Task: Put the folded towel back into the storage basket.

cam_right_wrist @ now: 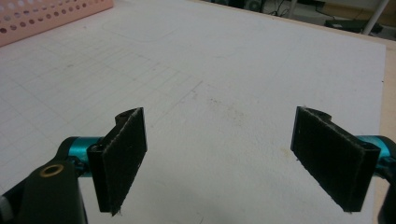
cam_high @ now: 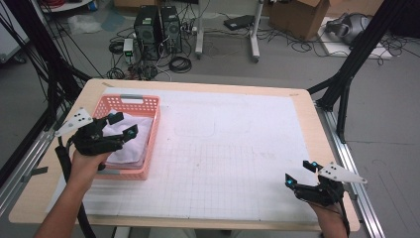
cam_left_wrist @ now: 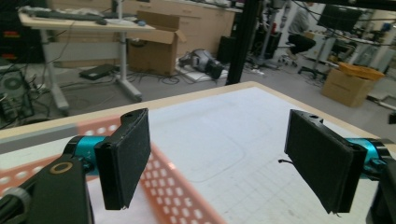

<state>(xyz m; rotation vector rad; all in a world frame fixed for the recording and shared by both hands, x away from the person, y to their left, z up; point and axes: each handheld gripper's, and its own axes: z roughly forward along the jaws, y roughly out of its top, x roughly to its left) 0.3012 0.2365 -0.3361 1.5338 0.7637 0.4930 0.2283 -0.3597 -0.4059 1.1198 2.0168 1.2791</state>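
Right gripper (cam_high: 299, 175), lower right of the high view, jaws spread over bare gridded white mat (cam_high: 233, 148), holding nothing. Left gripper (cam_high: 124, 126), left of frame, jaws also spread, above folded white cloth (cam_high: 131, 144) lying in perforated pink plastic basket (cam_high: 154, 130); hand hides part of the cloth

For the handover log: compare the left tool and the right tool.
The left tool hangs over the pink basket with its white cloth; the right tool sits over bare white mat near the table's corner. Both stand open, holding nothing.
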